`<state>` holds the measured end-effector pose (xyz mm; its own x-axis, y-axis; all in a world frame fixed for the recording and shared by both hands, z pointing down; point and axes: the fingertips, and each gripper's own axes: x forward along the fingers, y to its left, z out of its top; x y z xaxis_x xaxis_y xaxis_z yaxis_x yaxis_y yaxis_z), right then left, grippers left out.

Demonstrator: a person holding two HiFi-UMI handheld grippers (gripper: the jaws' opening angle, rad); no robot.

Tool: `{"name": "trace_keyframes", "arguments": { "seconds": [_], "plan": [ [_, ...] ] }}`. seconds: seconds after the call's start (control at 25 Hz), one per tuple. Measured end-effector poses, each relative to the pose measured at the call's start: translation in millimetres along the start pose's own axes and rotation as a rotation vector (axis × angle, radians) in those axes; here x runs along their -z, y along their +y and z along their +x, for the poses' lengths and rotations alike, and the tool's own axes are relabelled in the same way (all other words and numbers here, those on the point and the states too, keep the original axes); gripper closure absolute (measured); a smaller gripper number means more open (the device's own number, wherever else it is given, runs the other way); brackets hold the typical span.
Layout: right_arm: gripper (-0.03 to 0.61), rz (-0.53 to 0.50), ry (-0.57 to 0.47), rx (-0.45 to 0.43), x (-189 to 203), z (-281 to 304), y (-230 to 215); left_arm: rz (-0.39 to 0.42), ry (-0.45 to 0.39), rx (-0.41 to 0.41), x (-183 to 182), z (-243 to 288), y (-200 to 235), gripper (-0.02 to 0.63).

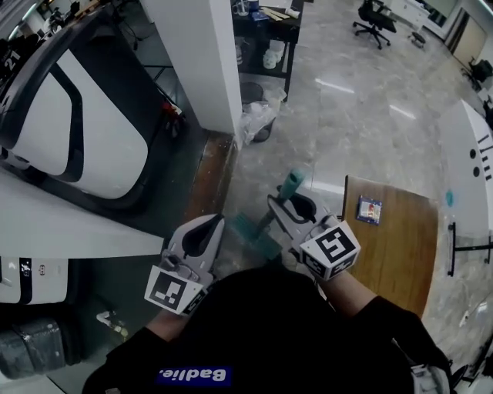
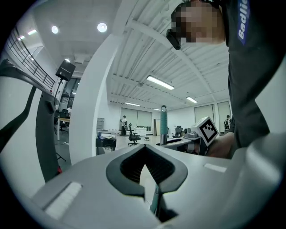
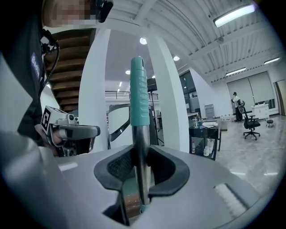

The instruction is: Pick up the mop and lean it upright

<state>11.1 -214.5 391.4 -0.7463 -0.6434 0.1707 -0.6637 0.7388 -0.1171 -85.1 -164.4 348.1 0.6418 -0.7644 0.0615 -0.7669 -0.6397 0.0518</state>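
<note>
A glossy stone floor (image 1: pixel 370 115) is spreading through an open office, and at its near edge the person is standing over the mop (image 1: pixel 291 185). The right gripper (image 1: pixel 296 206) is pinching the mop's bare metal shaft (image 3: pixel 142 170) just below the teal grip, so the mop is standing close to upright with its teal head (image 1: pixel 253 233) down by the person's feet. The left gripper (image 1: pixel 202 231) is hovering beside it, jaws pressed together at the tips with nothing between them. The likeliest trouble, as I judge it, is slipping: the shaft is smooth metal and only one gripper is clamping it, so it may be twisting or sliding through the pads, and on a polished floor the head could be skating out once the mop is leaned, letting the handle scrape down whatever it is resting on. Just to the right a wooden table (image 1: pixel 393 246) with a small blue box (image 1: pixel 369 209) is crowding the swing. Ahead, the white pillar (image 1: pixel 204 61) is offering a leaning surface, though a bagged bin (image 1: pixel 258 119) is sitting at its foot. Farther off, a black shelf cart (image 1: pixel 266 38) and an office chair (image 1: pixel 373 19) are standing well apart.
</note>
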Motion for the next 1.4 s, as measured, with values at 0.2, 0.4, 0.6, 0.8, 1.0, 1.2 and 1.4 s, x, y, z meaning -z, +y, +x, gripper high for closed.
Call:
{"name": "trace_keyframes", "arguments": {
  "seconds": [0.2, 0.4, 0.6, 0.8, 1.0, 1.2, 1.4],
  "plan": [
    [0.471, -0.009, 0.028, -0.047, 3, 17, -39, -0.003, 0.022, -0.043, 2, 41, 10, 0.595],
    [0.471, -0.026, 0.032, -0.043, -4, 28, -69, -0.007, 0.015, -0.04, -2, 66, 20, 0.595],
    [0.472, -0.045, 0.038, -0.02, -11, 49, -93, -0.03, -0.007, -0.013, -1, 90, 43, 0.595],
    [0.472, -0.052, 0.066, -0.012, -14, 82, -111, -0.037, -0.04, 0.045, -4, 119, 81, 0.595],
    [0.474, -0.073, 0.109, 0.011, -15, 123, -133, -0.047, -0.069, 0.074, -10, 138, 142, 0.595],
    [0.474, -0.092, 0.151, 0.044, -19, 156, -148, -0.068, -0.083, 0.081, -13, 146, 201, 0.595],
    [0.474, -0.111, 0.19, 0.055, -16, 187, -164, -0.088, -0.08, 0.09, -7, 150, 239, 0.595]
  ]
}}
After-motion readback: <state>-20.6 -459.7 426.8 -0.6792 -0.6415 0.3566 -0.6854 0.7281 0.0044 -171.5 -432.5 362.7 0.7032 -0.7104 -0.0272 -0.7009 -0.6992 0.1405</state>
